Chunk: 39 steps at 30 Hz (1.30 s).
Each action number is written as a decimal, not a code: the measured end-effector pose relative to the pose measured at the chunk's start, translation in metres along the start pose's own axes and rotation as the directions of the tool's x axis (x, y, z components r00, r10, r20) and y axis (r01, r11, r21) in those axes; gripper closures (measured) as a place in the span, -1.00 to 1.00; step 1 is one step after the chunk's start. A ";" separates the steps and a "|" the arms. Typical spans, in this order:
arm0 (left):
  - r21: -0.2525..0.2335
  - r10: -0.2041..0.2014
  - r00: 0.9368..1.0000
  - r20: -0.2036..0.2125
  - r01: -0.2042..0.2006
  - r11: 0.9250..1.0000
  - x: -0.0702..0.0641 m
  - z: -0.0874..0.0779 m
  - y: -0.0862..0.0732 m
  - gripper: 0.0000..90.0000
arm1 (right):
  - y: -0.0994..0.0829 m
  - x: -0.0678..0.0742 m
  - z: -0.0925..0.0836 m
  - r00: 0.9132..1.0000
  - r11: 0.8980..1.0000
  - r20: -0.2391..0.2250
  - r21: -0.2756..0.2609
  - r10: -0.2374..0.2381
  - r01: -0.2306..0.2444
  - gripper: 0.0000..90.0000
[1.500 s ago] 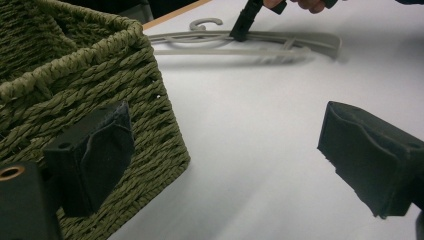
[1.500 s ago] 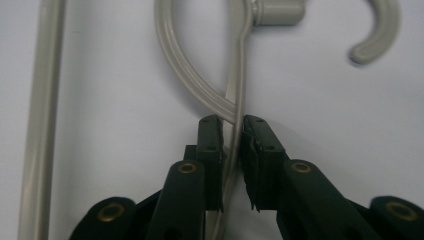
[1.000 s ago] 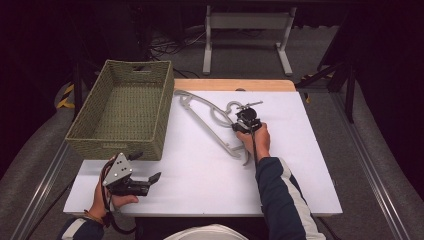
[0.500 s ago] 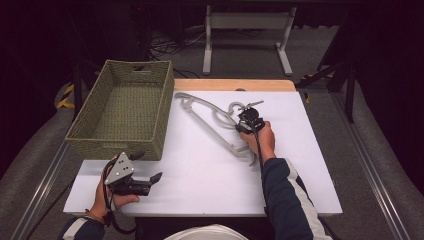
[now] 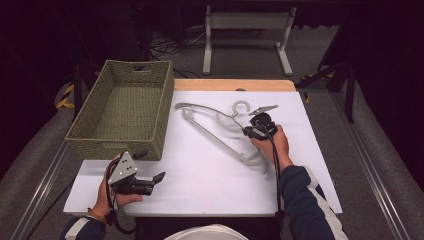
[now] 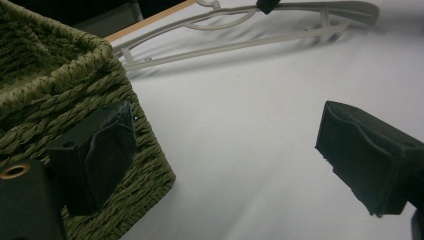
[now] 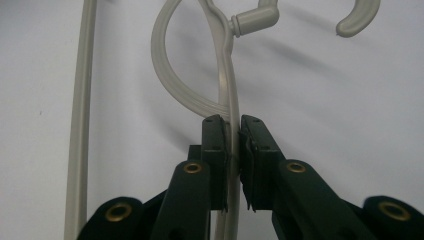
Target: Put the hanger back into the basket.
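A pale grey plastic hanger (image 5: 210, 131) lies slantwise across the white tabletop (image 5: 200, 185), hook toward the far side. My right gripper (image 5: 248, 132) is shut on the hanger's upper arm just below the hook; in the right gripper view the pads (image 7: 234, 135) pinch the thin bar of the hanger (image 7: 227, 75). My left gripper (image 5: 150, 167) rests in a hand at the near left, by the basket's front corner. Its jaws (image 6: 230, 160) stand wide open with bare table between them, and the hanger (image 6: 235, 42) lies farther off.
A green woven basket (image 5: 117, 141) stands at the left of the table, its near corner (image 6: 60, 75) right beside my left jaw. A wooden strip (image 5: 232, 85) runs along the far edge. Cables and a metal stand (image 5: 245, 30) lie on the floor behind.
My right gripper, still shut on the hanger, has shifted a little to the right, and the hanger has moved with it. The left gripper has stayed where it was.
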<state>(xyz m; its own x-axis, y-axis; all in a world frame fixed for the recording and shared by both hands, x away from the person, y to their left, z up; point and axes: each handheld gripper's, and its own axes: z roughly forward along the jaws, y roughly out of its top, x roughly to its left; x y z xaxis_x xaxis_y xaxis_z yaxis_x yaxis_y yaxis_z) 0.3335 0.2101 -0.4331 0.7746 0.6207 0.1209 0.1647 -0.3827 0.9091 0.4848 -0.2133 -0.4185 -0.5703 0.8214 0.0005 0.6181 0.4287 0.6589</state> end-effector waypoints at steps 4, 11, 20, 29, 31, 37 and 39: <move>0.008 -0.007 1.000 -0.001 0.007 1.000 0.001 0.001 -0.001 -0.78 | -0.008 -0.001 0.005 1.000 0.999 -0.024 0.033 0.006 -0.005 0.82; 0.008 -0.012 1.000 0.008 0.012 1.000 0.001 0.001 -0.002 -0.78 | -0.010 -0.004 0.013 0.999 0.994 -0.049 0.112 -0.001 0.006 0.81; 0.011 -0.006 1.000 0.012 0.006 1.000 0.000 0.000 -0.001 -0.78 | 0.010 -0.002 0.019 0.997 0.959 -0.063 0.274 -0.051 0.067 0.76; 0.015 0.000 1.000 0.011 0.000 1.000 -0.001 0.003 0.001 -0.78 | 0.013 0.003 0.022 0.997 0.954 -0.030 0.290 -0.066 0.072 0.84; 0.026 0.002 1.000 0.011 -0.002 1.000 -0.003 0.007 0.003 -0.78 | 0.010 0.003 0.020 0.996 0.962 -0.027 0.256 -0.087 0.091 0.84; 0.039 0.037 0.999 0.023 -0.038 0.999 -0.008 0.018 0.011 -0.76 | -0.004 0.007 0.002 0.981 0.970 -0.008 0.150 -0.192 0.191 0.84; 0.037 0.053 0.998 0.028 -0.054 0.998 -0.012 0.021 0.014 -0.76 | -0.010 0.003 -0.013 0.979 0.973 -0.014 0.107 -0.203 0.204 0.84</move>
<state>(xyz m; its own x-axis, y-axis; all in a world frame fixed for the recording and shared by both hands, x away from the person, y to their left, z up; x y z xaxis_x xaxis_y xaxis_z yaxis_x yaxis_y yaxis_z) 0.3390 0.1832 -0.4301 0.7991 0.5803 0.1573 0.1454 -0.4404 0.8859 0.4696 -0.2198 -0.4158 -0.6919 0.7115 -0.1227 0.5434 0.6250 0.5605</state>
